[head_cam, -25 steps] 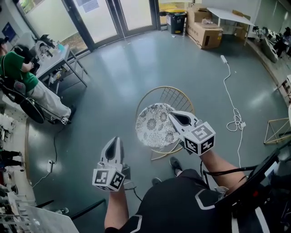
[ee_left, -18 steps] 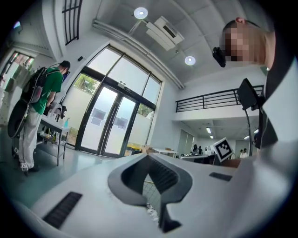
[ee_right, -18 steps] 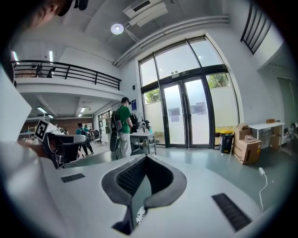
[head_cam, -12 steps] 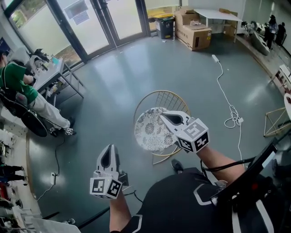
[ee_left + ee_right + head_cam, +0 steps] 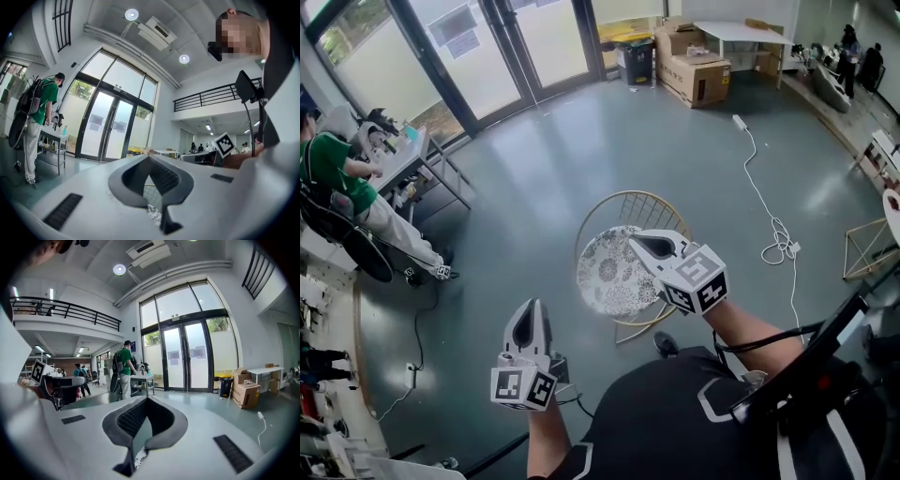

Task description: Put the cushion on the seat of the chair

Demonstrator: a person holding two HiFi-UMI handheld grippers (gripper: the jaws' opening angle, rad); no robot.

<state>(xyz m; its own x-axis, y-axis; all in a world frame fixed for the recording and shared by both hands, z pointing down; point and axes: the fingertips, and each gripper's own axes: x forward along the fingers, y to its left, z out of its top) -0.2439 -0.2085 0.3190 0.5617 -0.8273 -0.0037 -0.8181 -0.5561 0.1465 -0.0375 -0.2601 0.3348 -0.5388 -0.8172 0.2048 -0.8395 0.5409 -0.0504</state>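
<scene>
A round cushion (image 5: 614, 272) with a grey flower print lies on the seat of the gold wire chair (image 5: 642, 208). My right gripper (image 5: 634, 241) hovers over the cushion's right edge, jaws shut and empty. My left gripper (image 5: 530, 303) hangs to the lower left of the chair, apart from it, shut on nothing. In the left gripper view the closed jaws (image 5: 149, 157) frame a bit of chair wire (image 5: 153, 192) and cushion (image 5: 153, 213). In the right gripper view the closed jaws (image 5: 146, 398) show a strip of cushion (image 5: 138, 457) below them.
A person in green (image 5: 337, 169) sits by a metal table (image 5: 412, 150) at the left. Cardboard boxes (image 5: 694, 73) and a bin stand near the glass doors. A white cable (image 5: 769, 220) trails over the floor at the right, next to a gold wire frame (image 5: 867, 251).
The left gripper has lifted slightly. The right gripper stays over the cushion's right edge, and the cushion has not moved on the seat.
</scene>
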